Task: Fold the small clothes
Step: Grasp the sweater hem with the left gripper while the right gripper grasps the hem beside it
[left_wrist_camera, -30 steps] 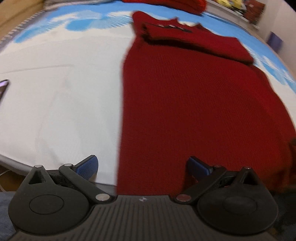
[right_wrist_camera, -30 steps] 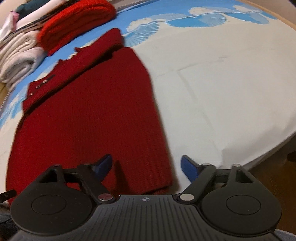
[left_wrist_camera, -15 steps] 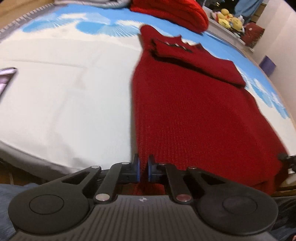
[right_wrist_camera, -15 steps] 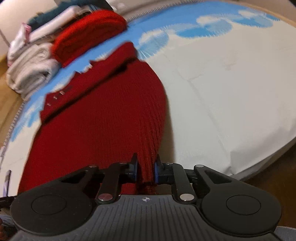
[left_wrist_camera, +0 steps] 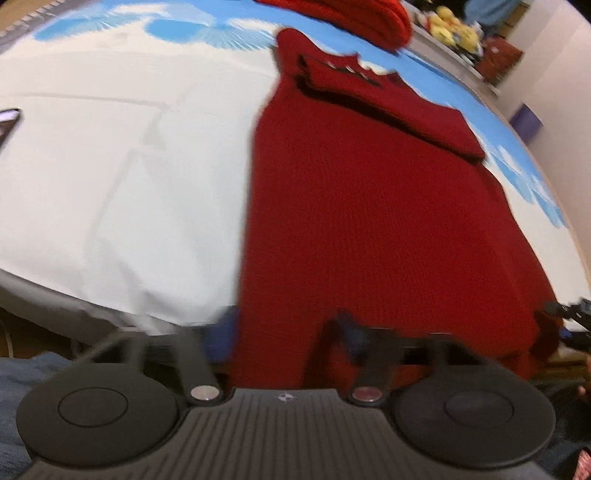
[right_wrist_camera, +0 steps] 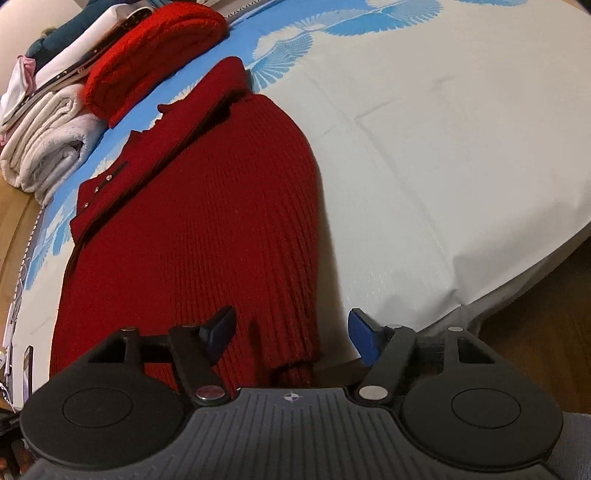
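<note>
A dark red knitted sweater [left_wrist_camera: 369,206] lies flat on the white and blue bed sheet [left_wrist_camera: 110,166], sleeves folded across its chest, hem hanging over the near bed edge. My left gripper [left_wrist_camera: 284,332] is open, its blurred blue pads either side of the hem's left corner. In the right wrist view the same sweater [right_wrist_camera: 207,221] fills the left half. My right gripper [right_wrist_camera: 291,332] is open, its pads astride the hem's right corner, which droops between them.
A folded bright red knit [right_wrist_camera: 147,48] and stacked white towels [right_wrist_camera: 48,147] lie at the far end of the bed. A phone [left_wrist_camera: 7,118] lies at the left. Yellow toys [left_wrist_camera: 450,29] sit beyond. The bed edge and wooden floor [right_wrist_camera: 535,314] are at right.
Both grippers shut on the hem corners half a second ago and have now opened again. The hem lies a little nearer, draped over the bed edge.
</note>
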`<state>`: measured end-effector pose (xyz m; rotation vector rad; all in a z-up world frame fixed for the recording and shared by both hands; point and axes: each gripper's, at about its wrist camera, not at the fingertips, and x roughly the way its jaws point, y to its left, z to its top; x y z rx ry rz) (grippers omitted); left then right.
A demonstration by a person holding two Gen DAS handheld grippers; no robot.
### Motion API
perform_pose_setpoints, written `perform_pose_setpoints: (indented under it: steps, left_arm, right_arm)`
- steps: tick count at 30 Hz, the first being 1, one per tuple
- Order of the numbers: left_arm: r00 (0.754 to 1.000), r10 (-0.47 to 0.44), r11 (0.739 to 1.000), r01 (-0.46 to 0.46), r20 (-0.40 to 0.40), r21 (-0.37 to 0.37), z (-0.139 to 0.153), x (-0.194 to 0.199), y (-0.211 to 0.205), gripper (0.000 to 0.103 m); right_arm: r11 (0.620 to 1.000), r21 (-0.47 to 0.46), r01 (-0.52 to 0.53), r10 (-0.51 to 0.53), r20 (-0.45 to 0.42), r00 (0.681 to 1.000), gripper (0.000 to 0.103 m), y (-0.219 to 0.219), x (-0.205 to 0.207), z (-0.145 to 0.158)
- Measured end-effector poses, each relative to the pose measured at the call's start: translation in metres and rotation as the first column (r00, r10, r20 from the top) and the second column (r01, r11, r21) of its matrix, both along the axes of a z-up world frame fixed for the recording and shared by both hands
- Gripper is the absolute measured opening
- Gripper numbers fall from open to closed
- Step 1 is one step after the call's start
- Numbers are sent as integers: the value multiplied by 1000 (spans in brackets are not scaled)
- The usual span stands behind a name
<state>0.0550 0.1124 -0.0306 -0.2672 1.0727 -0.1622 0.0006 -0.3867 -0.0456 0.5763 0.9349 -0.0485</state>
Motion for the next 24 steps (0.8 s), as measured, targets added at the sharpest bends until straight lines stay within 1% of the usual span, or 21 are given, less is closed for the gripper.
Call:
perform_pose_setpoints:
  steps: [1,3,5,6,7,8,9,10,11,12,13,14,15,16,17,18,19,21,22,24]
  left_arm:
    - [1000,-5,1000,6,-19,17,-4,1,-4,101]
    - [999,-12,998,14,-36,63,-11,2,-10,101]
    - [999,-8,997,12,-48,75,-17,4,-12,98]
    - [999,5,997,-2,-45,71,-17,5,-11,97]
    - [999,16,998,-14,-39,65,-15,4,-10,90]
    - [999,33,998,-31,-34,61,-14,4,-9,79]
    - [998,51,997,-49,-33,63,-13,2,-7,74]
    - [997,65,996,-63,-30,61,-10,1,-5,55]
    - [997,72,997,-71,-21,43,-7,0,-1,27]
    - [997,82,996,-81,-11,31,-3,0,2,13]
    - [996,87,996,-87,4,20,1,-2,5,12]
    - [995,94,995,-94,11,12,4,-3,7,12]
    - [995,98,995,-99,15,12,4,-2,6,12]
    - [995,94,995,-95,15,19,3,-2,5,12]
    - [996,86,996,-86,10,32,1,-2,1,12]
    - [997,80,996,-80,11,45,-1,-2,-1,12]
    - [997,75,996,-76,15,53,-2,-2,-4,12]
    - [997,74,996,-74,18,54,-2,0,-7,12]
    - [997,77,996,-78,17,48,-2,-1,-6,12]
    - [996,83,996,-84,15,44,-4,0,-8,13]
  right_arm:
    - [1000,3,-7,7,-11,1000,70,1,0,-2]
    - [999,8,-41,41,-20,999,70,6,1,-2]
    - [995,-6,-99,99,3,995,71,13,-5,2]
    - [989,-20,-144,145,18,989,72,20,-7,3]
    - [981,-37,-190,191,26,981,74,25,-9,4]
    - [972,-57,-230,232,29,972,74,31,-11,4]
    - [963,-93,-251,256,41,966,66,35,-15,3]
    - [960,-126,-252,260,54,964,49,35,-17,3]
    - [958,-158,-241,254,69,965,11,33,-19,4]
    - [966,-141,-215,230,101,968,12,26,-23,6]
    - [975,-114,-189,206,161,965,12,19,-28,11]
    - [975,-124,-185,210,235,949,12,16,-35,19]
    - [969,-159,-189,230,305,924,12,18,-42,26]
    - [957,-218,-192,265,384,884,12,24,-48,33]
    - [943,-271,-191,298,440,847,16,32,-52,38]
    - [931,-304,-204,332,467,820,17,39,-51,39]
    - [922,-309,-234,360,457,813,17,44,-43,37]
    - [908,-293,-300,400,394,827,17,55,-25,30]
    - [898,-303,-320,420,368,830,17,63,-15,26]
    - [868,-354,-347,467,350,812,17,82,-2,24]
